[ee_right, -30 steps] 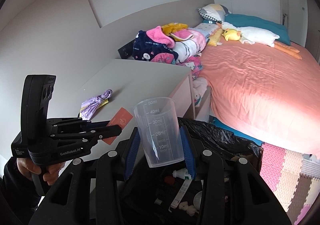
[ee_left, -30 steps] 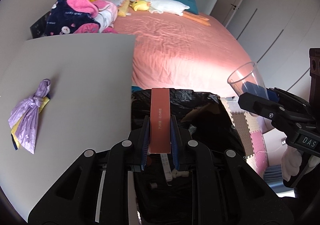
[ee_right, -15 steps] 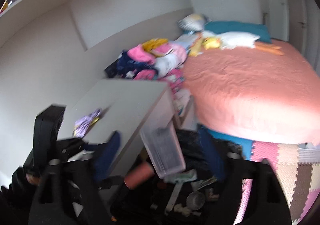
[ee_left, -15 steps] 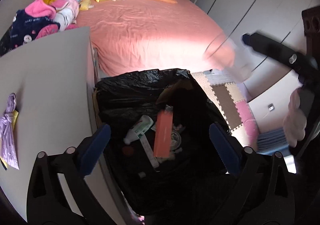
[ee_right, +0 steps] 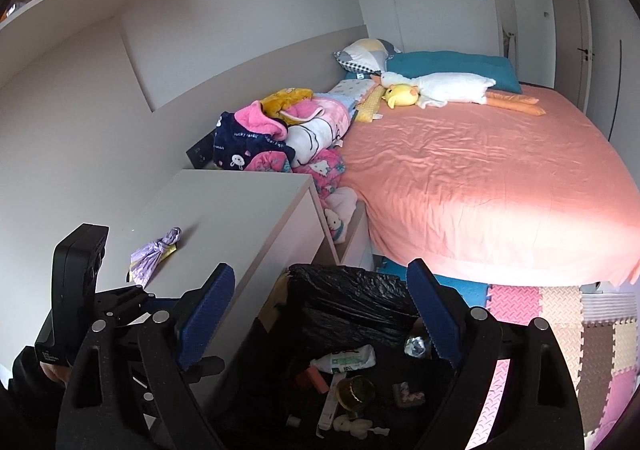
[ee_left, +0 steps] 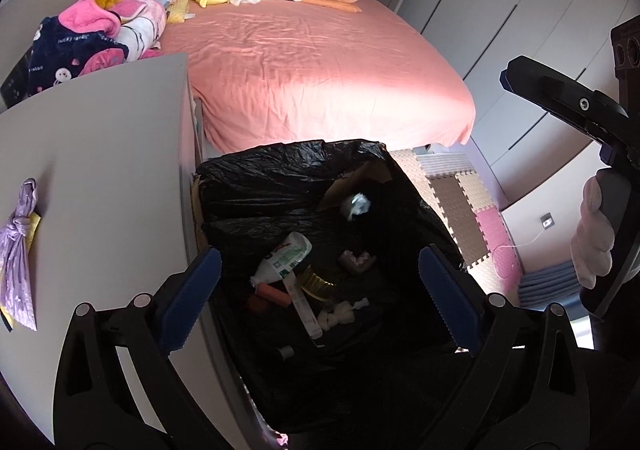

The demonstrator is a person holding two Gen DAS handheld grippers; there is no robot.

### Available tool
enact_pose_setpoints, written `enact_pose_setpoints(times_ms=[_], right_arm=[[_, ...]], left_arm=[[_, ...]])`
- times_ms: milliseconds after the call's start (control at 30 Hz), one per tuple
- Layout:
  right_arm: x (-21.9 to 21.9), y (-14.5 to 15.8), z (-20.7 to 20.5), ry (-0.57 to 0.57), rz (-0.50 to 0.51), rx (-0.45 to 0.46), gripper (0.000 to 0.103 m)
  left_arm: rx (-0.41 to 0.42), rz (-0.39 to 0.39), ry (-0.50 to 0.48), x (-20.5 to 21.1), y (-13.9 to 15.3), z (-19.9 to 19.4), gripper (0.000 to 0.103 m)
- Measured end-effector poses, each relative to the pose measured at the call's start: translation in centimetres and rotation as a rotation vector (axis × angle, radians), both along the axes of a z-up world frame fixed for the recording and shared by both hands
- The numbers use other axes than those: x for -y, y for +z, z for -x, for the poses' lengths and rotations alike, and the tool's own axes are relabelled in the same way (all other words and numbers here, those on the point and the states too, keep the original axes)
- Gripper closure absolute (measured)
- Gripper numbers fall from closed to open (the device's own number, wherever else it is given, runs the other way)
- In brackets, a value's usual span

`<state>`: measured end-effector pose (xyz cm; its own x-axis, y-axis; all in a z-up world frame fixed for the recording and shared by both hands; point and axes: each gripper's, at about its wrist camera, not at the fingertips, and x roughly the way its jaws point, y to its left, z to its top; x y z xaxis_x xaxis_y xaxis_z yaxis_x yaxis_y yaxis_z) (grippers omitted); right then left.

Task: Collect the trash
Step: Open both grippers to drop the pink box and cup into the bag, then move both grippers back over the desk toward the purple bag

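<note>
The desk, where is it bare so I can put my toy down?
The desk is bare from the purple wrapper back to the clothes pile, and along its edge by the bin. The wrapper's corner, near the left gripper, is crowded.

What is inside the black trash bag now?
Inside the black trash bag lie a white squeezed tube, an orange stick, a flat white strip, white crumpled bits, a clear cup and a foil ball. Anything beneath them, in the dark folds, is hidden.

Black bin liner (ee_left: pixel 280 178), salmon-pink bedsheet (ee_left: pixel 312 62), lilac wrapper (ee_left: pixel 18 262), teal pillow (ee_right: pixel 452 64)
</note>
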<state>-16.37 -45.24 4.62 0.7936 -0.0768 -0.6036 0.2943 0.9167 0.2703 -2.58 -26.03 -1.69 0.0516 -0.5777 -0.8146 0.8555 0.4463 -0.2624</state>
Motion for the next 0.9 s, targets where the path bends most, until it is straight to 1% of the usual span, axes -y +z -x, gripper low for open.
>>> enact_pose_setpoints(times_ms=[233, 900], right_arm=[[-0.6, -0.3, -1.0, 0.023, -0.015, -0.01, 0.015], [-4.9, -0.8, -5.7, 0.177, -0.012, -0.044, 0.015]], left_arm=[[-0.006, 0.009, 0.072, -1.5, -0.1, -1.2, 0.007], [-0.015, 0.008, 0.252, -6.5, -0.8, -4.3, 0.007]])
